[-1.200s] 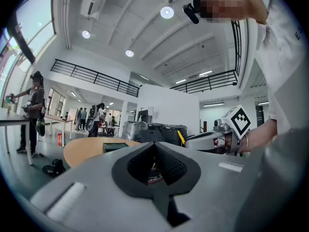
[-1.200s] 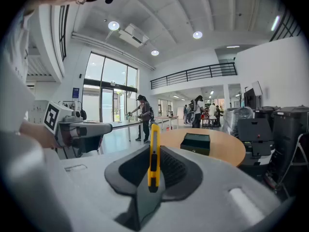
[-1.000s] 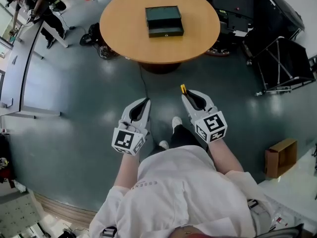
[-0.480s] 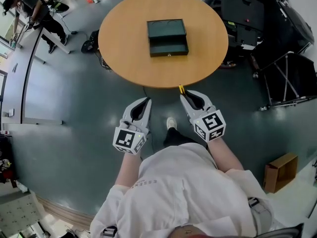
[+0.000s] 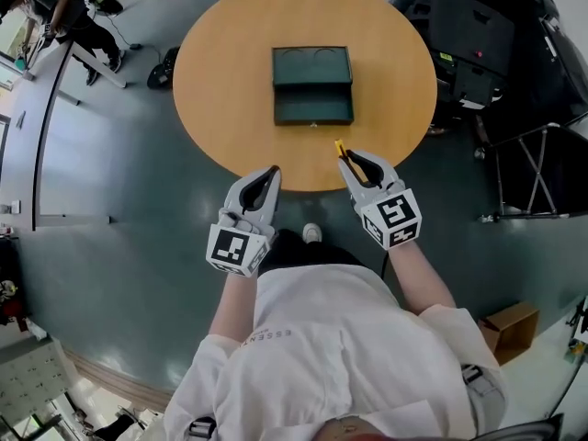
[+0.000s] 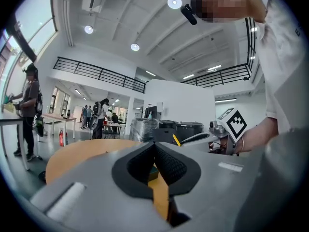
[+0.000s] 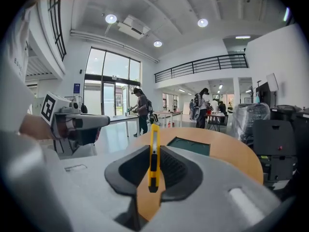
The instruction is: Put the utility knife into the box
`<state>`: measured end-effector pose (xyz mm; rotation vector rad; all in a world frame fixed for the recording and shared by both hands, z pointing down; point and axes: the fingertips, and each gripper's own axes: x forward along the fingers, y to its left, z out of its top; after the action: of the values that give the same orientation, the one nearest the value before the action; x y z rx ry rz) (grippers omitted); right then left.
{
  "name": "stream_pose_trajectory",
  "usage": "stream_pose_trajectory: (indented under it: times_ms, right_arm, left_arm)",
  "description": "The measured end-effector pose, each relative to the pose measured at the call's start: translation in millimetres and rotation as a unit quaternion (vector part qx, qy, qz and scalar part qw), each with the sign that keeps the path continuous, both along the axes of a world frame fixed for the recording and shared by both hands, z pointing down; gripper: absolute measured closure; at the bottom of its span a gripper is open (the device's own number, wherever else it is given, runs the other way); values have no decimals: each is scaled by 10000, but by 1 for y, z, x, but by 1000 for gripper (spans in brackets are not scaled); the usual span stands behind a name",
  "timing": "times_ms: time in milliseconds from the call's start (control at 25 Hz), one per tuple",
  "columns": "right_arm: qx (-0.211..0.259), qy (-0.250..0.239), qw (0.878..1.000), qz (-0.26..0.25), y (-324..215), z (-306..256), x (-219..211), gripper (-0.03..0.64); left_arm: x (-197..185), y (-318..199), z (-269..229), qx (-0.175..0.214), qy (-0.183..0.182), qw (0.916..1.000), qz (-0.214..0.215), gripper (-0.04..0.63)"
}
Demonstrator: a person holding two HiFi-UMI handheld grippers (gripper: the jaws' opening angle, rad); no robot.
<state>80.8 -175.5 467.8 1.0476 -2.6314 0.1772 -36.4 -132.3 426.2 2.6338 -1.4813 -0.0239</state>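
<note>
A yellow utility knife stands upright between the pads of my right gripper, which is shut on it; in the right gripper view the utility knife pokes up past the fingertips. The dark green box lies open in the middle of the round wooden table, a short way beyond both grippers. My left gripper hovers at the table's near edge, shut, with nothing in it. In the left gripper view the right gripper shows to the right with the knife's tip.
Black equipment and cases crowd the floor right of the table, with a folding rack beside them. A cardboard box sits on the floor at lower right. A person stands by a desk at far upper left.
The table and box have come nearer in the head view; both grippers now reach the table's near edge. The knife stays gripped in the right gripper.
</note>
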Motion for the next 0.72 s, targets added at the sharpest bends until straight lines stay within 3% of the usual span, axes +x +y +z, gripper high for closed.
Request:
stream_pose_trajectory:
  times_ms: [360,560,720]
  right_arm:
    - [-420,176,9990,19,-52,40,-13,563]
    - [-320,676,9972,-69,-89,56,-32,563]
    - [-590,686,9958,-165,-122,67,-50,563]
  left_arm:
    - [-7,-60,30,-340,112,9993,131,580]
    - [-15,-106,36,-376,155,9988,275,580]
    - [-19,-145,40,-397,71,9982,451,580]
